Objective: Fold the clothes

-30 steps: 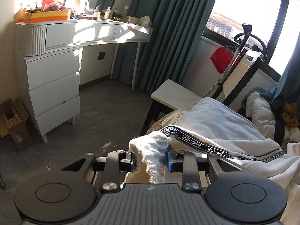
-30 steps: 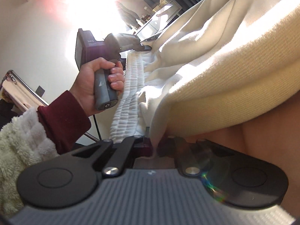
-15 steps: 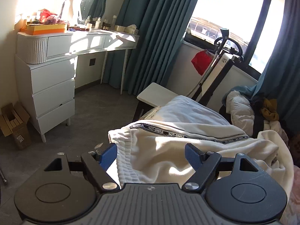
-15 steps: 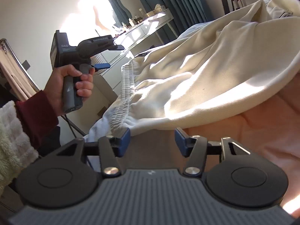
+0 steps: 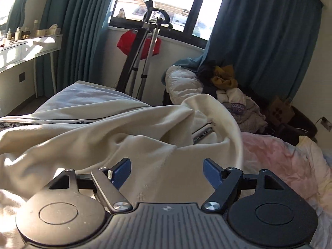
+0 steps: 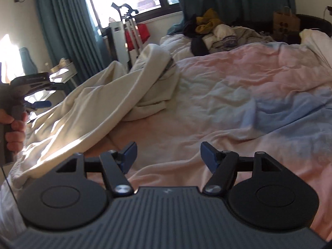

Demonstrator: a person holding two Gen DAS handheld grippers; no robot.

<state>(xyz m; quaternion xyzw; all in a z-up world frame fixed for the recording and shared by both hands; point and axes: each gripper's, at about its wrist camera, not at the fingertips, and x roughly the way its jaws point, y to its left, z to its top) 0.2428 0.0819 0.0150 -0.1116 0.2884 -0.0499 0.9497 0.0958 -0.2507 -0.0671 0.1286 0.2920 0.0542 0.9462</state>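
- Nearest in the left wrist view, the left gripper (image 5: 167, 171) has its blue-padded fingers (image 5: 122, 172) spread wide with nothing between them; it hovers over the cream knitted cotton garment (image 5: 93, 143).
- In the right wrist view, the right gripper (image 6: 167, 155) is likewise wide open and holds nothing; its blue fingers (image 6: 208, 155) hang above bare bedding.
- The crumpled pink, white and pale blue quilt (image 6: 238, 95) covers the bed; a broad stretch of it lies free to the right of the garment.
- The cream garment lies in soft, rumpled folds along the bed's left side, one thick rounded hem (image 5: 232, 124) arching upward at its far end. A dark woven band (image 5: 202, 134) with pale lettering runs inside it; the words are too small to read.
- At the left edge of the right wrist view, the person's left hand (image 6: 14, 132) grips the handle of the left gripper, beside the garment.
- Farther off, a heap of mixed clothes (image 6: 211, 29), mustard, white and dark, sits at the bed's far corner.
- Beyond, a standing garment steamer with metal poles (image 5: 145, 47) and a red cloth (image 5: 126, 41) stand before the window, flanked by teal pleated curtains (image 5: 259, 37).
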